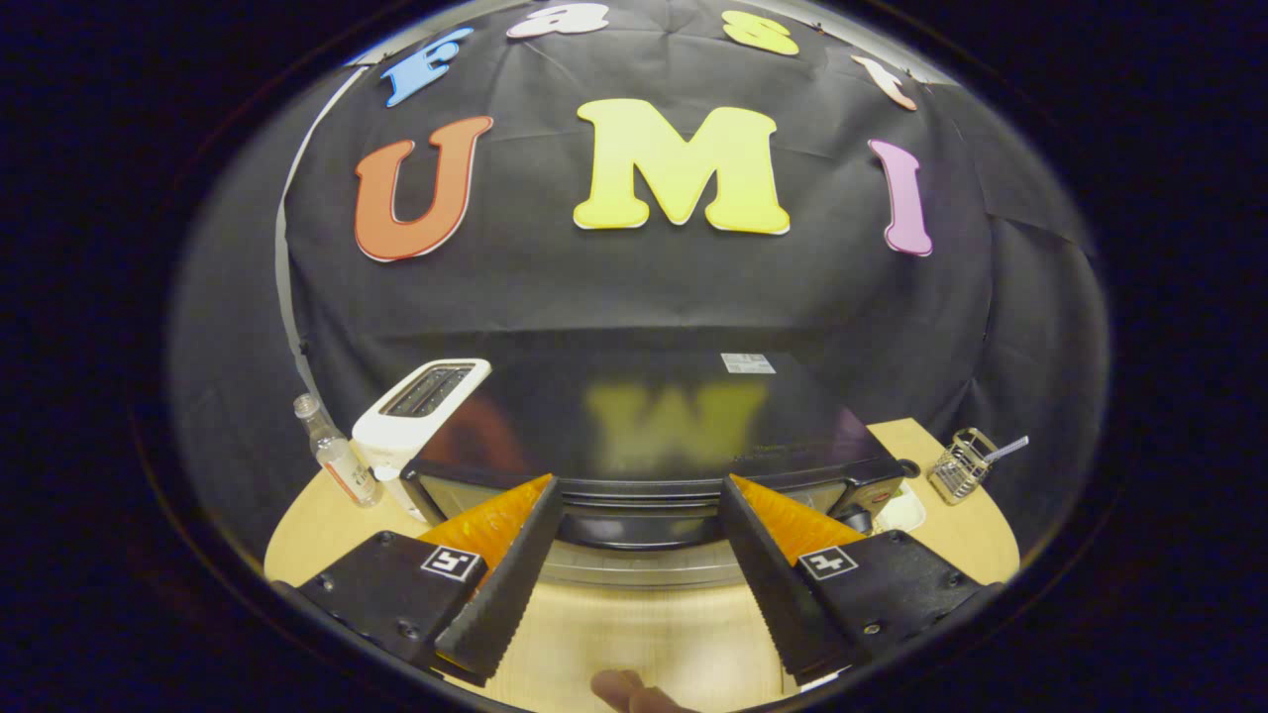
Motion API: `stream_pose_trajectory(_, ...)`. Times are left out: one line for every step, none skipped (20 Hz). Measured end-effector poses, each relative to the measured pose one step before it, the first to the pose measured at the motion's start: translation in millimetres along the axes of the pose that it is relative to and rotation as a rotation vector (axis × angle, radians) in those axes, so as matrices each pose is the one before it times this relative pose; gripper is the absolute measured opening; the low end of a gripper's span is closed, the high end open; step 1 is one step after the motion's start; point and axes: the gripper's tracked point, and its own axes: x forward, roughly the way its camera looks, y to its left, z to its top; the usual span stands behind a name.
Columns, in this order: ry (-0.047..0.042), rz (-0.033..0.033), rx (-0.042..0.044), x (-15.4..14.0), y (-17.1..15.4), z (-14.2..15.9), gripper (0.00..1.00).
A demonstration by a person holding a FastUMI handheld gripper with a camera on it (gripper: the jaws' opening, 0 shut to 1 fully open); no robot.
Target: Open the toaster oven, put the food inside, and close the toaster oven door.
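A black toaster oven (644, 436) sits on a wooden table (634, 634), door seemingly closed. The gripper (639, 515) hovers above it, fingers apart, flanking the door handle (639, 530). Opening likely not yet begun; food unseen

Even, moderately bright indoor light falls from above. The pale wooden desk (634, 634) is well lit and shows almost no hard shadows. The toaster oven (644, 436) has a glossy black top that acts like a dim mirror, carrying a soft, blurred yellow reflection of the wall behind it. Strong fisheye distortion bends straight lines into curves, and brightness fades towards the rim, where a bottle (337, 460) and a wire basket (959, 465) look squeezed. The tool (639, 490), its two fingers spread wide apart, is sharp, its orange panels vivid.
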Motion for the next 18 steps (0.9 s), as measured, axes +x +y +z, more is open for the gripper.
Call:
stream_pose_trajectory(-0.00230,0.00699,-0.00051,1.79,-0.13,2.33,1.00)
stream_pose_trajectory(0.00994,0.00267,-0.00830,2.82,1.00,-0.26,1.00)
stream_pose_trajectory(0.01980,0.01826,-0.03139,4.88,2.18,0.56,1.00)
stream_pose_trajectory(-0.00852,-0.00076,-0.00397,-3.39,-1.31,2.56,1.00)
stream_pose_trajectory(0.01773,0.00026,0.00406,2.59,1.58,-3.87,1.00)
stream_pose_trajectory(-0.01100,0.00343,0.00529,-1.08,-1.62,1.66,1.00)
stream_pose_trajectory(-0.00042,0.00858,0.01105,-2.31,-0.48,-1.42,1.00)
stream_pose_trajectory(-0.00662,0.00954,0.00581,0.60,0.55,-0.26,1.00)
stream_pose_trajectory(-0.00389,0.00901,-0.00589,-2.66,-0.44,-0.78,1.00)
stream_pose_trajectory(0.00059,0.00285,-0.00327,-3.94,-0.49,-3.12,1.00)
stream_pose_trajectory(0.00334,-0.00025,-0.00917,-5.67,0.89,-3.02,1.00)
stream_pose_trajectory(0.00115,-0.00118,-0.01266,-7.03,0.59,-5.07,1.00)
stream_pose_trajectory(0.00152,-0.00137,-0.00688,-6.29,0.45,-4.64,1.00)
stream_pose_trajectory(-0.00160,-0.00162,-0.00537,-6.26,0.55,-5.69,1.00)
stream_pose_trajectory(0.00216,-0.00225,-0.00787,-6.31,0.52,-5.96,1.00)
stream_pose_trajectory(0.00405,-0.00410,-0.01044,-3.35,-0.19,-6.03,1.00)
stream_pose_trajectory(0.00437,-0.00313,-0.00615,-6.89,0.96,-7.53,1.00)
stream_pose_trajectory(0.00583,-0.00350,-0.00329,-7.82,0.93,-8.99,1.00)
